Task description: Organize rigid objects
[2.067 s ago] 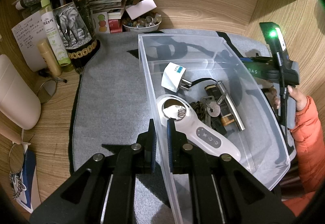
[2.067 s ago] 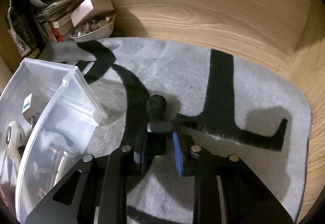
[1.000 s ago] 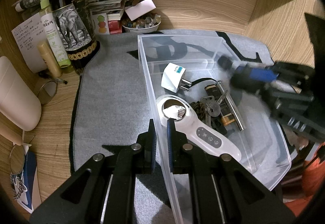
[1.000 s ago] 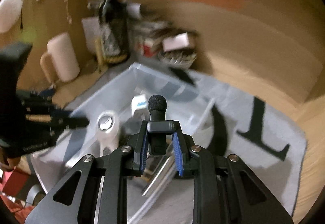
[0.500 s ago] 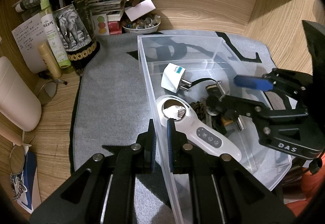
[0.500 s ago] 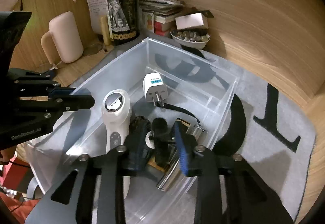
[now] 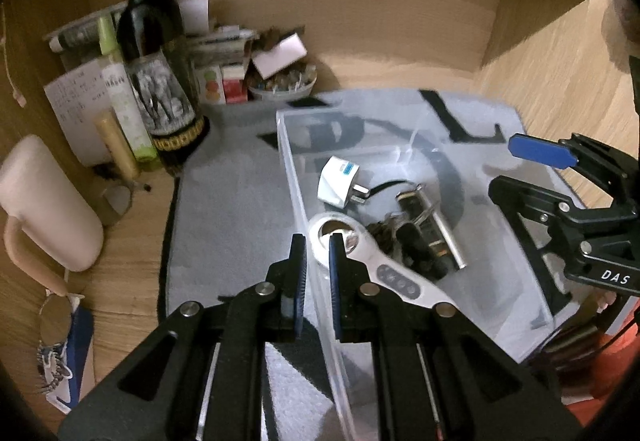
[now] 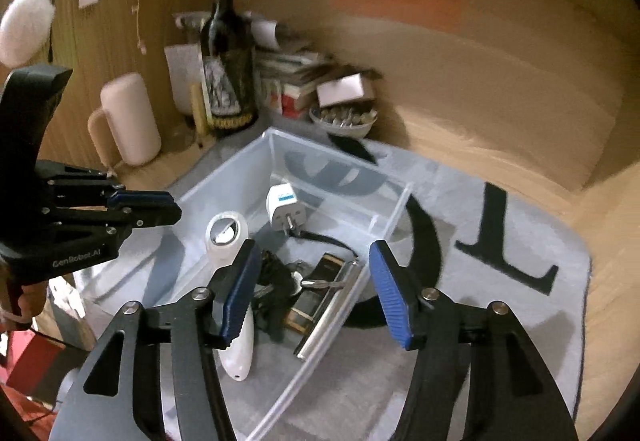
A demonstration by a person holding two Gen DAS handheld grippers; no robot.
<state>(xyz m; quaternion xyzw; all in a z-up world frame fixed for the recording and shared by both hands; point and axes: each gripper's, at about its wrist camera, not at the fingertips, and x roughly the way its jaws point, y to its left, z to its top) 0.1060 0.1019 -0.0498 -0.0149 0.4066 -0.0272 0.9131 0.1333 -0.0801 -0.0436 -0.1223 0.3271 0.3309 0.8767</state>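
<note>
Clear bin (image 7: 400,151) on grey mat (image 7: 232,201) — left gripper (image 7: 316,269) pinching its near wall; right gripper (image 8: 316,293) spread wide, empty, above.

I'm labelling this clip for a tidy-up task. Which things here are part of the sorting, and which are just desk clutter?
Part of the job:
clear plastic bin
white plug adapter
white handheld device with buttons
silver metal bar
small black microphone
left gripper
right gripper

Lying about:
dark wine bottle with elephant label
pale pink mug
white bowl of small bits
</note>
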